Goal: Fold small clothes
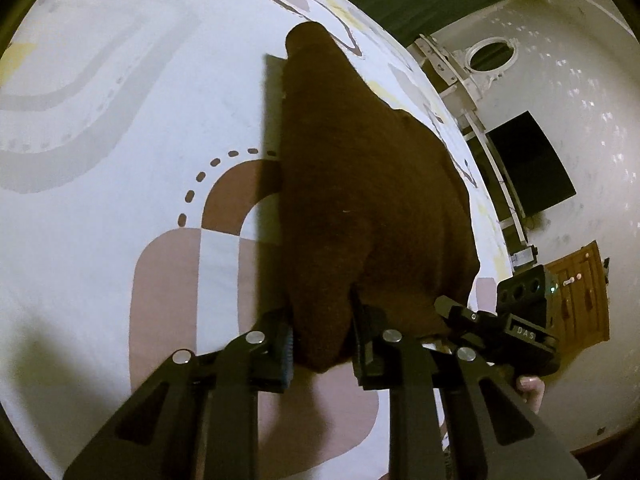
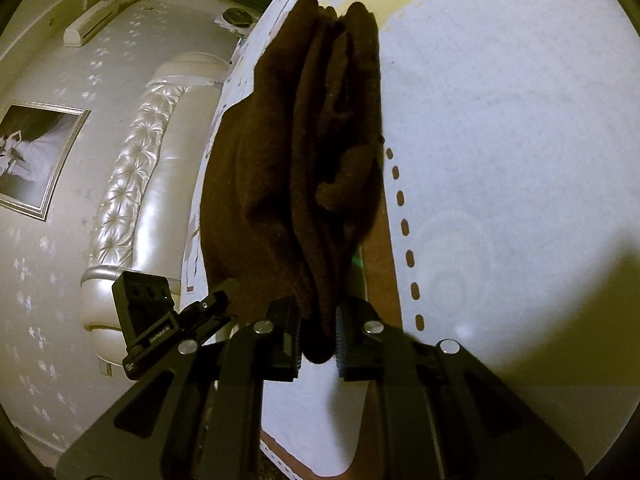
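Note:
A dark brown cloth (image 1: 360,200) hangs lifted above the patterned white bedsheet (image 1: 120,120). My left gripper (image 1: 322,344) is shut on one corner of the cloth, which bunches between its black fingers (image 1: 276,344). In the right wrist view the same brown cloth (image 2: 304,168) drapes in several folds, and my right gripper (image 2: 320,340) is shut on its near edge. The right gripper (image 1: 500,320) also shows in the left wrist view, close beside the left one. The left gripper (image 2: 192,320) shows at the left of the right wrist view.
The bedsheet (image 2: 500,120) has brown, grey and yellow shapes and dotted lines. A tufted silver headboard (image 2: 132,184) and a framed picture (image 2: 32,160) stand at the left. A wooden cabinet (image 1: 580,296) and a dark screen (image 1: 528,164) are beyond the bed's edge.

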### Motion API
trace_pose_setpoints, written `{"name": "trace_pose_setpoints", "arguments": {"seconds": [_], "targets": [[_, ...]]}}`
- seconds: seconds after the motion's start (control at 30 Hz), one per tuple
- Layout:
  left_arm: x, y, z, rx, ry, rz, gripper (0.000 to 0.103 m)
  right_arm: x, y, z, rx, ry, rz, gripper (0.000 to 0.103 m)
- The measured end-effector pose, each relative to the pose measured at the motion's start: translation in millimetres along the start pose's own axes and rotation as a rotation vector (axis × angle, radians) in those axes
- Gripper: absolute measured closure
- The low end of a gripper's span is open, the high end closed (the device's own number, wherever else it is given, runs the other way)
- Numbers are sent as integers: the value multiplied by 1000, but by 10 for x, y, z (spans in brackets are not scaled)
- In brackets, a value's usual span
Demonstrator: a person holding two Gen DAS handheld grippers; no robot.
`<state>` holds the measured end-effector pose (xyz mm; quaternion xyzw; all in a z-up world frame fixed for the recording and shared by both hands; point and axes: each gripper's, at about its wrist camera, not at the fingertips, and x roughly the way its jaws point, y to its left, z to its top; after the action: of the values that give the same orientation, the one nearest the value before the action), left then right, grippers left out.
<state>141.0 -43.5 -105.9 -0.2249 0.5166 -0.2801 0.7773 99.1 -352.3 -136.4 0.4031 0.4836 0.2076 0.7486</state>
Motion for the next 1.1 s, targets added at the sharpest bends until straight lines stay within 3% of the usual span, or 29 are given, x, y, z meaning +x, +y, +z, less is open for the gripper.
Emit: {"name": "trace_pose_setpoints", "arguments": {"seconds": [0.47, 0.53, 0.6, 0.67, 0.7, 0.87, 1.1], "targets": [[24, -70, 10, 46, -1, 7, 78, -28, 1, -35, -7, -5, 12, 90], [-23, -82, 1, 63, -8, -10, 72, -63, 5, -28, -6, -4, 26, 84], [-100, -78, -6, 74, -18, -42, 65, -160, -6, -14, 4, -14, 46, 69], [-227, -31, 26, 78, -43, -74, 47, -313, -7, 34, 0, -57, 59, 55], [-260, -8, 50, 77, -52, -84, 44, -366, -6, 68, -2, -72, 58, 49], [-220, 188, 426, 11, -54, -160, 38, -406, -11, 405, 14, -107, 45, 43], [203, 237, 878, 5, -6, -145, 35, -56, 95, 928, -5, -105, 37, 41]]}}
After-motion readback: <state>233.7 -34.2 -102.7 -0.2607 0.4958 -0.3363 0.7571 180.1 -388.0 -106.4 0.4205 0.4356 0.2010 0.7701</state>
